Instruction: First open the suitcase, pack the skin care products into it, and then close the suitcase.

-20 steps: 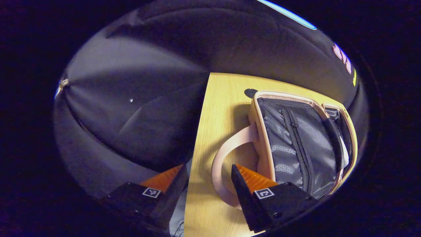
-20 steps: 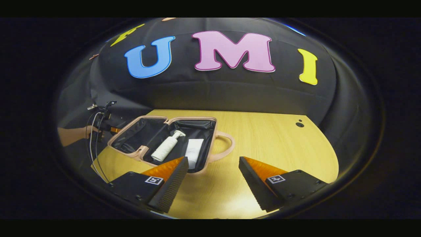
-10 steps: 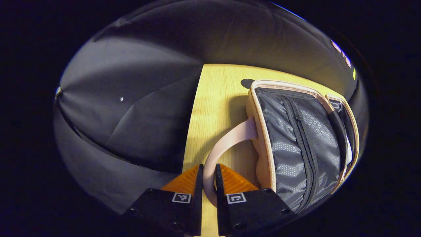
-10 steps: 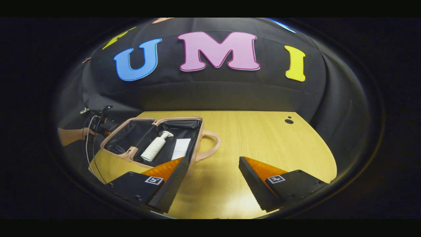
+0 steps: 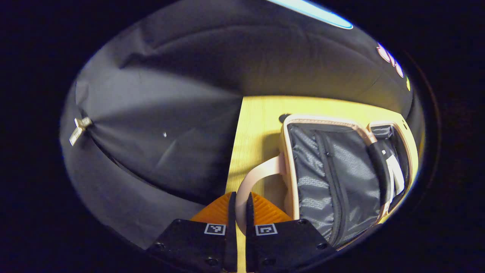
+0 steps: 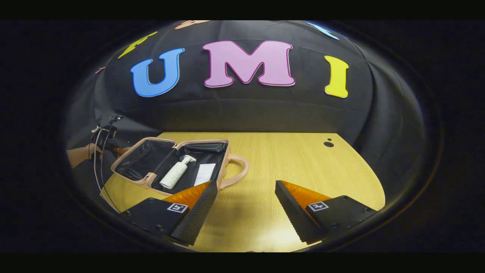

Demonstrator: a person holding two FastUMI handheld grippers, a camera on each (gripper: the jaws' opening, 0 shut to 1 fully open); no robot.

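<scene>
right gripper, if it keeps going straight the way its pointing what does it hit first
Probably bare wooden table, then the booth's black cloth wall. The right gripper is open and aims past the open suitcase, which lies left of its line; depth is uncertain.

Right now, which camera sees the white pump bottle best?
The right gripper view: the white pump bottle lies in full sight inside the open suitcase. In the left gripper view, just a white sliver peeks past the divider.
</scene>
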